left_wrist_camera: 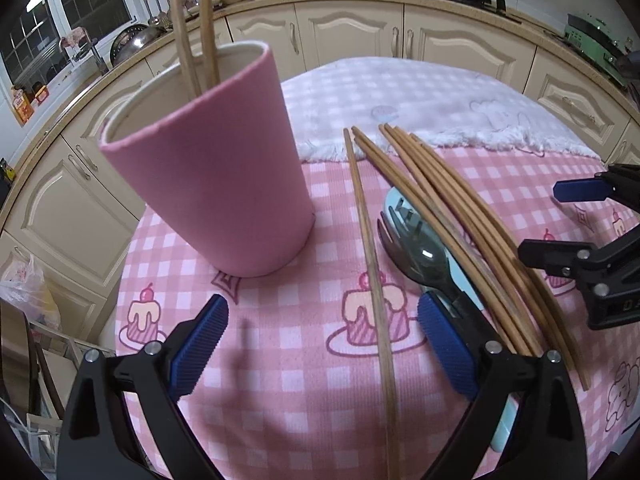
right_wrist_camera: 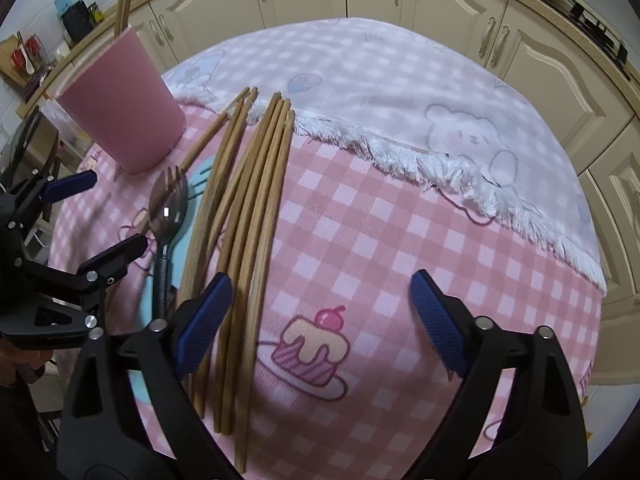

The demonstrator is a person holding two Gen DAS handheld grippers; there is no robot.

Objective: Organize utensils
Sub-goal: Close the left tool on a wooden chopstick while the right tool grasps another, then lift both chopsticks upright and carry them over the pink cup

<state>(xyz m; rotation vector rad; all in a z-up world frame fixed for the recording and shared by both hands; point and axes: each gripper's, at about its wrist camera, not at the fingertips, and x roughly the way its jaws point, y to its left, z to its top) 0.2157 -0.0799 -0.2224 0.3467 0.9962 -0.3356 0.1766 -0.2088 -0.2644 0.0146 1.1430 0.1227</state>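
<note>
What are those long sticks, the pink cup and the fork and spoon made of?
The chopsticks look like bamboo or wood: matte tan with faint lengthwise grain. The pink cup has a matte pink outside and pale inside with a slightly rough rim, perhaps foam-sleeved or plastic; hard to say. The fork and spoon are shiny grey metal, likely steel, showing bright reflections.

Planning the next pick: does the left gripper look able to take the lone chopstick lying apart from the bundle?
Probably yes: the lone chopstick already lies between the left gripper's open jaws, with only tablecloth beside it.
</note>
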